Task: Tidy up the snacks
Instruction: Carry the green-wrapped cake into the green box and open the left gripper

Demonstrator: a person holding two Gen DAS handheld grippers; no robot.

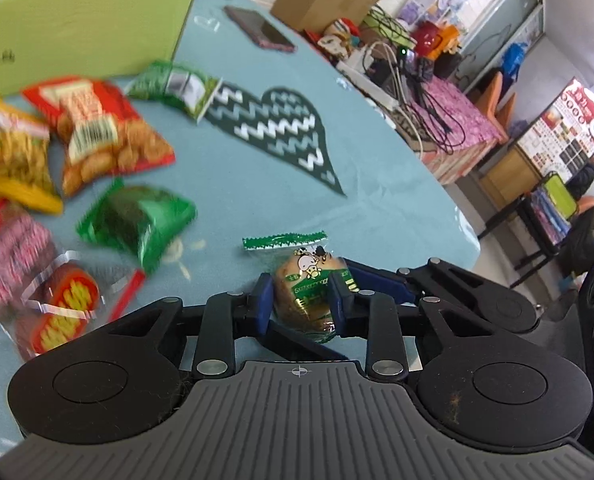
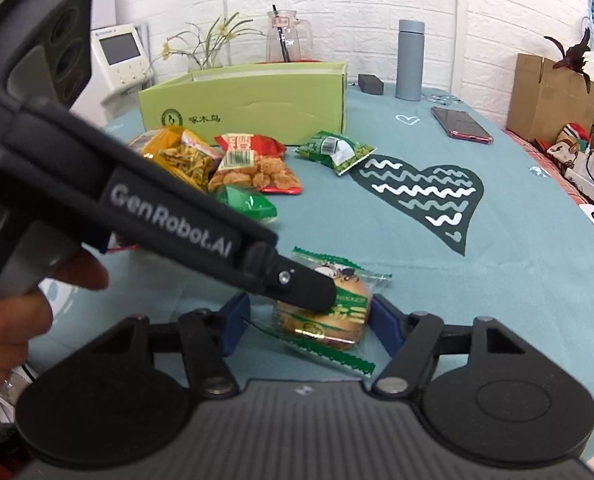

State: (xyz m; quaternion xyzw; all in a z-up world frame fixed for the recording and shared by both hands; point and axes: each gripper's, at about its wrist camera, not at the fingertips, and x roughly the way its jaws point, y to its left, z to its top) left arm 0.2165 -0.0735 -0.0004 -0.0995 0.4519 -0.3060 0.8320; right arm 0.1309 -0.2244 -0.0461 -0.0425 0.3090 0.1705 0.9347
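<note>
The left gripper (image 1: 301,300) is clamped on the cake (image 1: 303,292), a small wrapped round one, with both blue pads pressed into its sides; the pack sits right between the jaws, its green crimped end pointing away from them. The right gripper (image 2: 309,320) brackets the same cake (image 2: 337,316) but stands narrow-to-medium, its 2 blue pads just clear of the wrapper on either side, so it holds nothing. In the right view the left arm crosses from the upper left and its finger lies over the cake's near top, hiding that part and whether the pack rests on the cloth (image 2: 377,240) or is lifted. The wrapper's long axis runs roughly away from the left jaws and slantwise across the right jaws. Since the left already has it, the carry probably falls to the left. Beyond the jaws, ahead and to the left, lie 4 or 5 loose packs (image 2: 253,168), and behind them the green box (image 2: 253,100), well apart from the cake and the likely goal. In the left view those packs are smeared, their print unreadable, and the box is cut off by the frame.
</note>
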